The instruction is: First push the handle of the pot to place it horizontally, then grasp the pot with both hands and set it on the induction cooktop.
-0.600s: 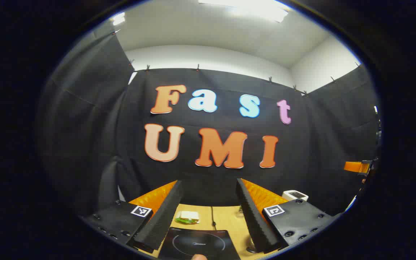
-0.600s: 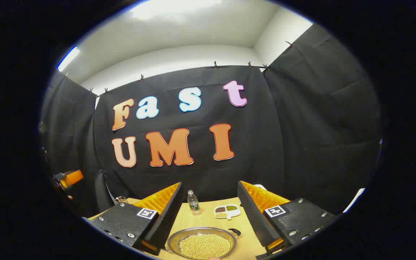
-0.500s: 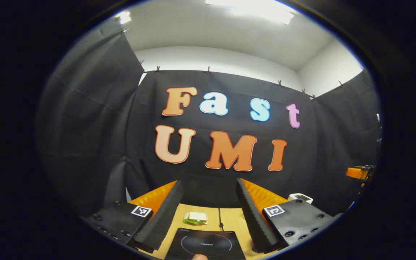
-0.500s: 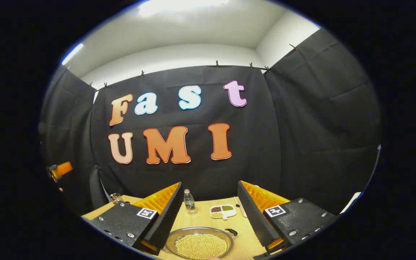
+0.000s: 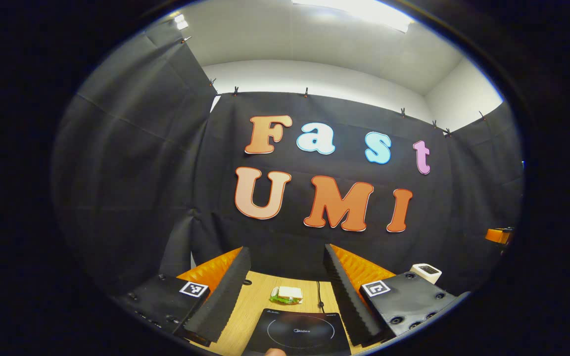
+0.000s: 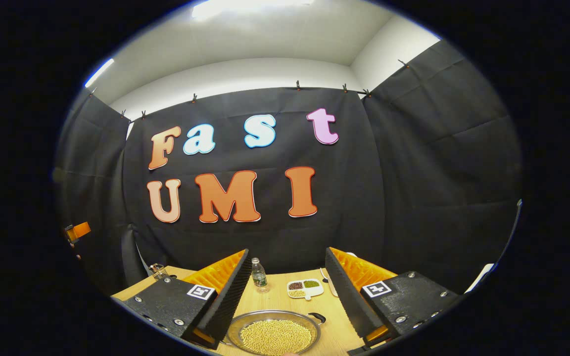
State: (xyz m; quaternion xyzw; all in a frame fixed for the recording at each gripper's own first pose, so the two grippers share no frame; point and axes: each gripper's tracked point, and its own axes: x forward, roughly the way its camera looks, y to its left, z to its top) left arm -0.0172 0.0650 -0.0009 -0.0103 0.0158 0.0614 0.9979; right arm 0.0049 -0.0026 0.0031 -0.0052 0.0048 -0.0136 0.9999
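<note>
The pot is sitting on the wooden table at the bottom of the right gripper view, low between that gripper's two fingers, and it is holding a heap of yellow beans. Its dark handle is sticking out from the rim at the far right, angling up and to the right in that view, not level across the picture. Compared with a moment ago, the pot is lying slightly lower and farther left in the view, and the bottle and the divided dish beyond it are showing a little more to the left.

The right gripper is hovering above the pot with its fingers spread wide, touching nothing.

In the left gripper view, the induction cooktop is lying flat on the table between the fingers, having slid to the right since the earlier frame, with more bare wood now showing on its left. A green and white packet is resting just behind it beside a black cord. The left gripper is likewise held spread and empty.
</note>
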